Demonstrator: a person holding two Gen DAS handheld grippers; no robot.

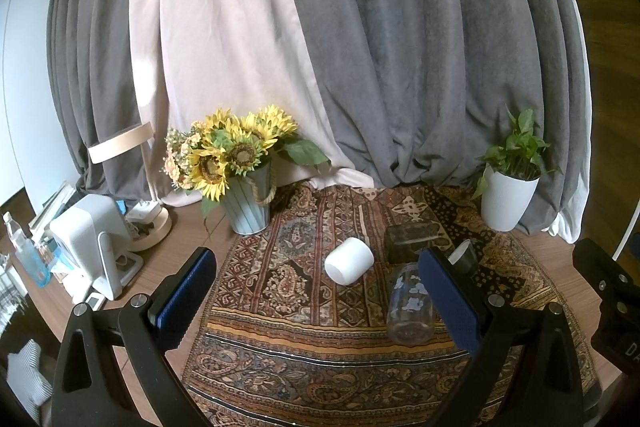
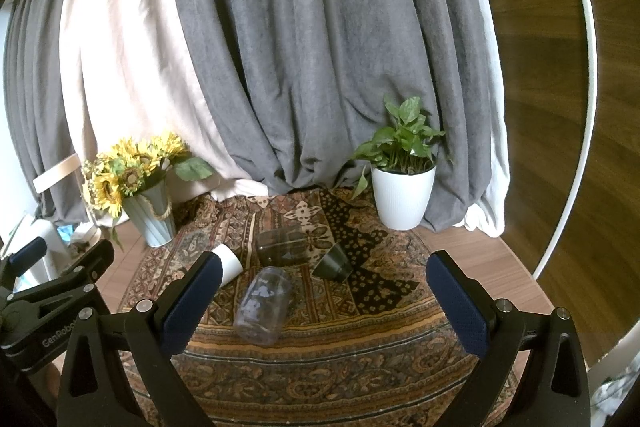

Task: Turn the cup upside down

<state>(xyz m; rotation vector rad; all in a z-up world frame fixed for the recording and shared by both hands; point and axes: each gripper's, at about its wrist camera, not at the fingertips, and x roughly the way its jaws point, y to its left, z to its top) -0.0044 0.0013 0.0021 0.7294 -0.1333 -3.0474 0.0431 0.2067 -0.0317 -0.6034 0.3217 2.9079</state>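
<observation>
Approach step, it seems: both grippers, left [image 1: 316,291] and right [image 2: 322,291], hover with jaws released; next, grasp the toppled white ceramic cup [image 1: 349,260].

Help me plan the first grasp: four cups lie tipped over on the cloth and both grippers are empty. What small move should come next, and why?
Probably ease the left gripper forward and down toward the white cup. It lies on its side nearly centred between that gripper's open fingers, apart from the other cups, so little sideways correction seems needed.

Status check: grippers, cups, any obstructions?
Left gripper and right gripper open, empty. White cup, clear glass jar, dark cup on their sides. Nothing blocking.
</observation>
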